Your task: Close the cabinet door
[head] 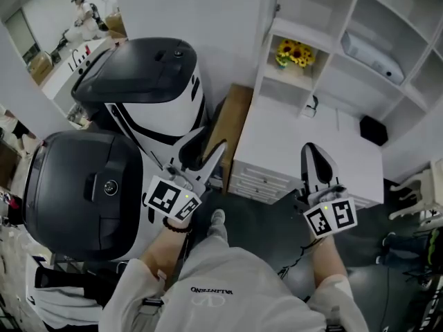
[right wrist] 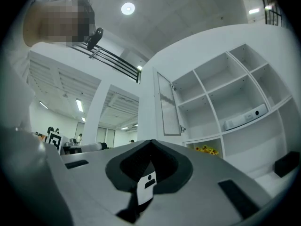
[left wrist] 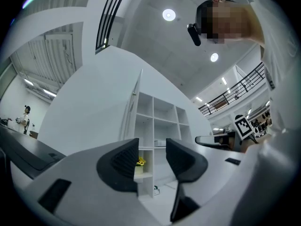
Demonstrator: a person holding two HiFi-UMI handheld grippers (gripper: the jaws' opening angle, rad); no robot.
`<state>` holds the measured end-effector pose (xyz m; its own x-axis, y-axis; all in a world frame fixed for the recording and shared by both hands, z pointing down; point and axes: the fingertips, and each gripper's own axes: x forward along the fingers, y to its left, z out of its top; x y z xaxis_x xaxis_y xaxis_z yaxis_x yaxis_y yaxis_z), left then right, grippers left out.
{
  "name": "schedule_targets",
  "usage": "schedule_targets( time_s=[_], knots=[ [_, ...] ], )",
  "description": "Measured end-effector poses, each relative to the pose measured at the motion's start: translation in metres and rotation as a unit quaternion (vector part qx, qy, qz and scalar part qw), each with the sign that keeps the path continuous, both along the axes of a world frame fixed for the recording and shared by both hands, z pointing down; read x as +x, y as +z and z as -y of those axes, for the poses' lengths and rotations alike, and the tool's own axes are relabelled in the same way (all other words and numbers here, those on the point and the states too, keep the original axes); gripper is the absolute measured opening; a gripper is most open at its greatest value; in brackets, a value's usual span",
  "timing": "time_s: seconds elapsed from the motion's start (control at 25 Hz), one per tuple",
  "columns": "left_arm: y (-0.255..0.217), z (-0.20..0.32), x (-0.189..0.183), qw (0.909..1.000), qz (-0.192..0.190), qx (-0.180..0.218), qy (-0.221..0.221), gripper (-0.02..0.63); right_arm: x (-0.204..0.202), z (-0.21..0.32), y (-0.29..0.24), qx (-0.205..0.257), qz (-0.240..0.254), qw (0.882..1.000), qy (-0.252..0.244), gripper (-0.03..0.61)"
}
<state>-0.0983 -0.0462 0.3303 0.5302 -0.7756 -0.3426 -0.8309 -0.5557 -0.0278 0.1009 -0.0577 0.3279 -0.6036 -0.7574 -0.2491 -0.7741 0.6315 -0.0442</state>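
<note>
Black ribbed fingers (left wrist: pixel 121 166) of the left gripper (left wrist: pixel 152 147) are standing apart and holding nothing. Through the gap between them, a bunch of yellow sunflowers (left wrist: pixel 140 162) is showing on a low shelf. The fingers (right wrist: pixel 138 164) of the right gripper (right wrist: pixel 150 143) are pressing together at their tips, with nothing gripped between them.

Both grippers are pointing toward the tall white open-shelf cabinet (head: pixel 360 19), and neither is touching it. The white cabinet door with an inset panel (right wrist: pixel 167 105) is standing swung open at the cabinet's left side. It is showing nearly edge-on in the right gripper view and is well apart from both grippers.

A flat white box (head: pixel 374 54) is lying in a compartment to the right of the sunflowers. A small black block (head: pixel 374 130) is sitting on the white bench (head: pixel 325 144) below the shelves, which is showing drawers along its front. Two large rounded black-and-white machines (head: pixel 149 88) are standing to the person's left, near the left gripper. The person is wearing a pale grey top (head: pixel 228 289) and a dark bead bracelet (head: pixel 176 227) on the left wrist.
</note>
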Motion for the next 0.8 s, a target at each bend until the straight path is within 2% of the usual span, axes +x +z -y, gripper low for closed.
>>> schedule_targets(
  time_s=[0.24, 0.4, 0.6, 0.8],
  knots=[
    [-0.017, 0.074, -0.013, 0.9995, -0.013, 0.021, 0.020, 0.179, -0.025, 0.066, -0.032, 0.027, 0.000, 1.000, -0.011, 0.009],
    [-0.037, 0.120, -0.024, 0.9976, -0.040, 0.036, 0.045, 0.179, -0.046, 0.106, -0.052, 0.041, 0.008, 0.999, -0.027, 0.009],
    [-0.071, 0.172, -0.037, 0.9907, -0.086, 0.055, 0.091, 0.178, -0.068, 0.148, -0.078, 0.046, 0.033, 0.997, -0.049, 0.009],
    [-0.100, 0.205, -0.040, 0.9834, -0.091, 0.085, 0.132, 0.173, -0.082, 0.172, -0.104, 0.063, 0.051, 0.994, -0.068, 0.009]
  ],
)
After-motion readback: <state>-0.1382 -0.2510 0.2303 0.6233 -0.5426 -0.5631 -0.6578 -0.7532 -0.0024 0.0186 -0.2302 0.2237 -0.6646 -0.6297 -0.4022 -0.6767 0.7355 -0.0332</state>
